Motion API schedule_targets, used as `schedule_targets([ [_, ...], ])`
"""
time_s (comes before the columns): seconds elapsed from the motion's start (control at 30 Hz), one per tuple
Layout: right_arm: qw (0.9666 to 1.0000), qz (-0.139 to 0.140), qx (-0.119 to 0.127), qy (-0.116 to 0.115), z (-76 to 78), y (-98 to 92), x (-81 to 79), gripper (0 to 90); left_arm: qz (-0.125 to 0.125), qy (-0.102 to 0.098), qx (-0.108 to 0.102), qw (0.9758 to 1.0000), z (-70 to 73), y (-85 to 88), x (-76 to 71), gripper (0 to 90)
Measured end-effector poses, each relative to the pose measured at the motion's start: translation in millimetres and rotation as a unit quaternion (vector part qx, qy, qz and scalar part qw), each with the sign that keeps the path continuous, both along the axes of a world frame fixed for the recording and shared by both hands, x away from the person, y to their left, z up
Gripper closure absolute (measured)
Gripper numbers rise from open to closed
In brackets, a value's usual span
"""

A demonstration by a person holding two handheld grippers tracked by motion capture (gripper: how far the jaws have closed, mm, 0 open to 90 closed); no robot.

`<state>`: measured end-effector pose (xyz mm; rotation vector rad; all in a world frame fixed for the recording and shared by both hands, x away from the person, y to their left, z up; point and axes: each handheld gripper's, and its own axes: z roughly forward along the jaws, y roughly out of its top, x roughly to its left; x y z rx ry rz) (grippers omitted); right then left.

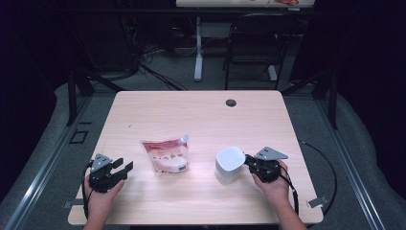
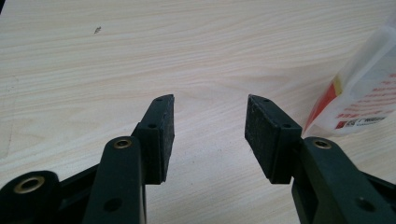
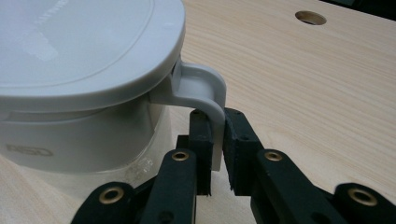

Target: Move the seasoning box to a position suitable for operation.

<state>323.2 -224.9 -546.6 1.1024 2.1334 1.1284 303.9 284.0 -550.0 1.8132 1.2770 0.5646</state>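
Observation:
A white lidded container (image 1: pixel 229 165) stands on the wooden table (image 1: pixel 191 110) at the right. Its white handle (image 3: pixel 205 84) curves down from under the lid (image 3: pixel 84 46). My right gripper (image 3: pixel 217 116) reaches in from the container's right side (image 1: pixel 248 160), and its two pads are shut on that handle. A red and white pouch (image 1: pixel 165 155) with a spout lies flat near the table's middle. My left gripper (image 1: pixel 122 165) rests low at the front left, open and holding nothing (image 2: pixel 210 105). The pouch's edge (image 2: pixel 369 88) lies off to the right of it.
A round cable hole (image 1: pixel 231 102) sits near the table's far edge, also seen beyond the container (image 3: pixel 310 17). A dark chair (image 1: pixel 253 43) and a desk leg (image 1: pixel 198 48) stand on the floor behind the table. Cables trail from both grippers.

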Motion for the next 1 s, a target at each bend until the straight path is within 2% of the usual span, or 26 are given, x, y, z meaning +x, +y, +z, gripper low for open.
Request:
schedule_targets([
  [0.43,0.9997,-0.022,-0.013,-0.005,0.9,0.8,-9.2,83.4,-0.006,-0.002,-0.001,1.0,0.3,-1.9,0.1,52.4],
  [1.0,0.9961,-0.087,-0.017,-0.001,2.4,-18.5,-27.0,83.8,-0.019,-0.003,0.001,0.9998,1.5,-8.7,3.1,52.2],
])
